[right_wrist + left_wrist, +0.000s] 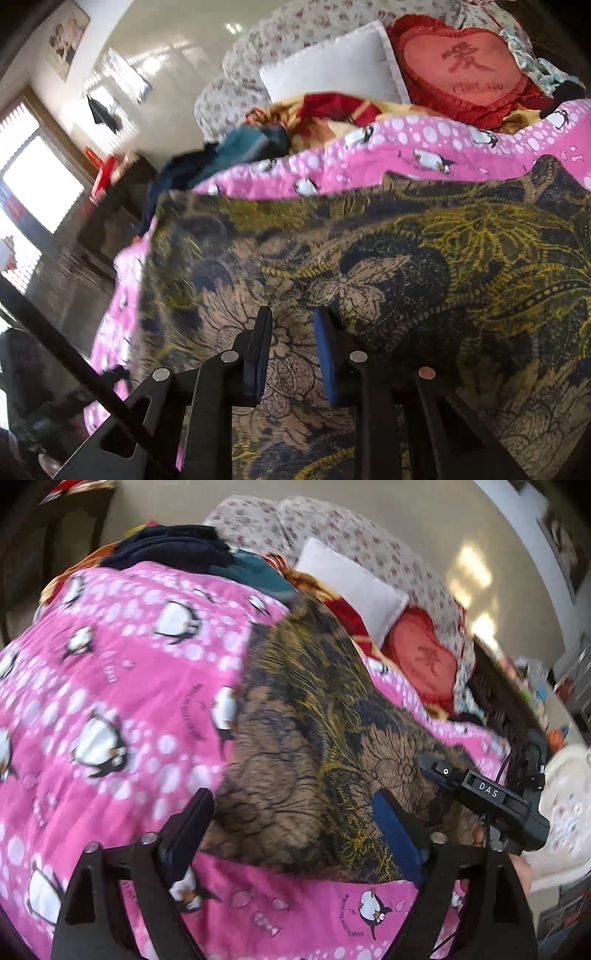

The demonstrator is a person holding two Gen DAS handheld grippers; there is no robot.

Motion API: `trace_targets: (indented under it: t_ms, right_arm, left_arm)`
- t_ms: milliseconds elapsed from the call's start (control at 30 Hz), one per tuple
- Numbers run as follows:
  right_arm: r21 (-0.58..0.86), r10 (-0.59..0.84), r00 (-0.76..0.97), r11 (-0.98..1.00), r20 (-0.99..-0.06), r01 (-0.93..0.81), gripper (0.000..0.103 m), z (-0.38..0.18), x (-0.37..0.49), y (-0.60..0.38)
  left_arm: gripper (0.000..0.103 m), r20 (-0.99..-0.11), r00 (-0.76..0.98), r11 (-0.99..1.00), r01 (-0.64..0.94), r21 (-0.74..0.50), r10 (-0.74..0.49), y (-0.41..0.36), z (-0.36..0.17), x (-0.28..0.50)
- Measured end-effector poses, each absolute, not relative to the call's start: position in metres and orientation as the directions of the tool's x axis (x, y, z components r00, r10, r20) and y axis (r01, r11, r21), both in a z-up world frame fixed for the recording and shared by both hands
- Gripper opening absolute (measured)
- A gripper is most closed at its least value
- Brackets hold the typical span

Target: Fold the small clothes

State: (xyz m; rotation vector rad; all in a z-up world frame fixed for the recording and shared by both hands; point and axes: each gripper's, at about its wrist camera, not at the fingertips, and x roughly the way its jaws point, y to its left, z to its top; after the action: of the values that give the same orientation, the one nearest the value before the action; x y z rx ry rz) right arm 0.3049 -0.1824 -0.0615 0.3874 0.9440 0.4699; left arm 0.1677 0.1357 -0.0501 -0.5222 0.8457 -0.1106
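We see the left gripper (295,812) angled downward, jaws wide and empty, above the brown, black and yellow patterned garment (314,720) lying on the pink penguin-print quilt (129,701). The right gripper (291,332) tilts down over the same cloth, jaws narrow; grip unclear.

You are looking at one small garment (317,738), a thin cloth printed in brown, dark navy and mustard yellow with large flowers and fine leaf lines. It lies spread on the pink penguin-print quilt (122,686), mostly flat, with soft wrinkles and a gentle hump through its middle. From your left camera its outline reads roughly triangular, narrowing toward the far end. From your right camera the garment (388,280) fills the foreground, its far edge straight against the pink.
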Motion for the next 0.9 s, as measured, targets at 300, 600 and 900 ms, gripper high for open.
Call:
trace_targets:
  t_ms: [300, 600, 900]
  right_arm:
    - [0.442, 0.568, 0.475, 0.822, -0.672, -0.359, 0.076, -0.003, 0.329, -0.085]
    - [0.196, 0.422, 0.455, 0.863, -0.784, -0.465, 0.088, -0.005, 0.367, 0.039]
    - [0.108, 0.333, 0.443, 0.881, -0.833, -0.46, 0.09, -0.03, 0.387, 0.067]
  left_arm:
    - [0.099, -0.652, 0.678, 0.776, -0.191, -0.601, -0.338, 0.159, -0.08, 0.165]
    - [0.101, -0.658, 0.659, 0.747, -0.215, -0.629, -0.364, 0.158, -0.102, 0.176]
    - [0.103, -0.654, 0.666, 0.745, -0.217, -0.631, -0.36, 0.154, -0.103, 0.185]
